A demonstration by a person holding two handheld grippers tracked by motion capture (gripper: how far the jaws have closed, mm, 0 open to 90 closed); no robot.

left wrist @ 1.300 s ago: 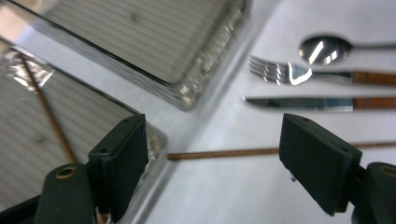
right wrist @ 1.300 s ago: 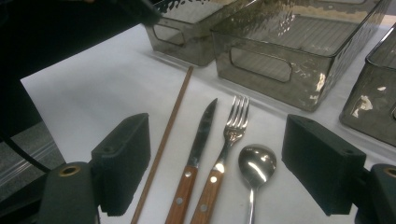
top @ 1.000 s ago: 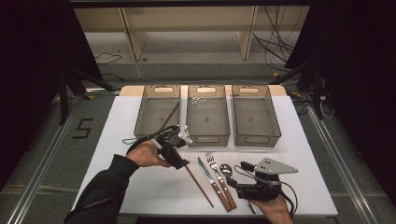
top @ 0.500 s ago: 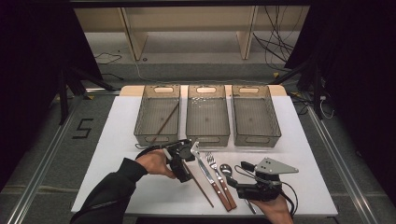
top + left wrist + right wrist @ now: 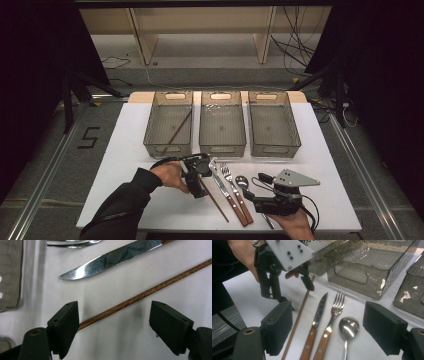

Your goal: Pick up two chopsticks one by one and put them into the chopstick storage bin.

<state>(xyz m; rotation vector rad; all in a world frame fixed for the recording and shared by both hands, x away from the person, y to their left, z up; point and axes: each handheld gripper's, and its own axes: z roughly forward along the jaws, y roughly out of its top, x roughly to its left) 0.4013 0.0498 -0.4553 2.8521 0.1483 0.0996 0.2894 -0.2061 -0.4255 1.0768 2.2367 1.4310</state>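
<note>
Since the earlier frame, the left gripper (image 5: 201, 181) has been brought down over the chopstick (image 5: 140, 295), which lies on the table (image 5: 125, 150) at 9 o'clock of the knife (image 5: 227, 196). Jaws stand released, straddling it; they should be lowered fully, then closed squarely. The right gripper (image 5: 260, 197) rests released.

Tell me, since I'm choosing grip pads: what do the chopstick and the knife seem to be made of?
The chopstick looks like dark wood: brown, streaked grain, dull finish. The knife has a polished metal blade, likely steel, mirror-bright with reflections, and a reddish-brown handle with pale rivets that looks like wood, though a wood-look plastic can't be ruled out.
</note>
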